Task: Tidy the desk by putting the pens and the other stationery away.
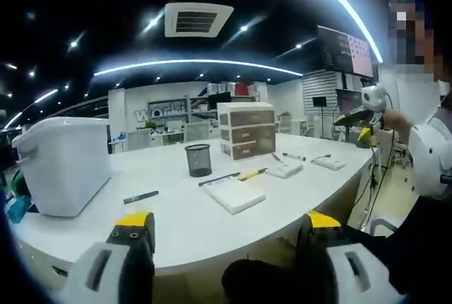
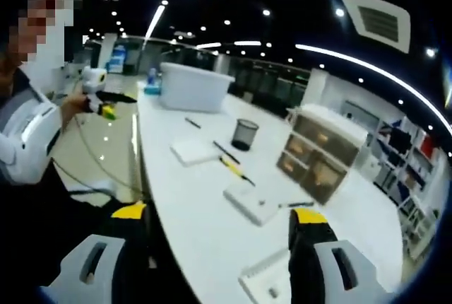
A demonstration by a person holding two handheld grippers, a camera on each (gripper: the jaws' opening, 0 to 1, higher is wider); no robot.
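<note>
Open-plan office under ceiling strip lights; long white bench [image 1: 176, 212] curving across. On the bench: black mesh pen cup [image 1: 198, 160] near the middle, small drawer unit [image 1: 246, 129] behind it, large white storage bin [image 1: 63, 165] at the far left. Black marker [image 1: 140, 196] lying loose near the bin; notepad [image 1: 235, 194] close by, black pen [image 1: 219, 179] and yellow pen [image 1: 252, 174] just beyond it. Left hand-held gripper [image 1: 224, 230] released, jaws apart, nothing between them. Right hand-held gripper [image 2: 215, 223] likewise spread and empty above the bench edge.
</note>
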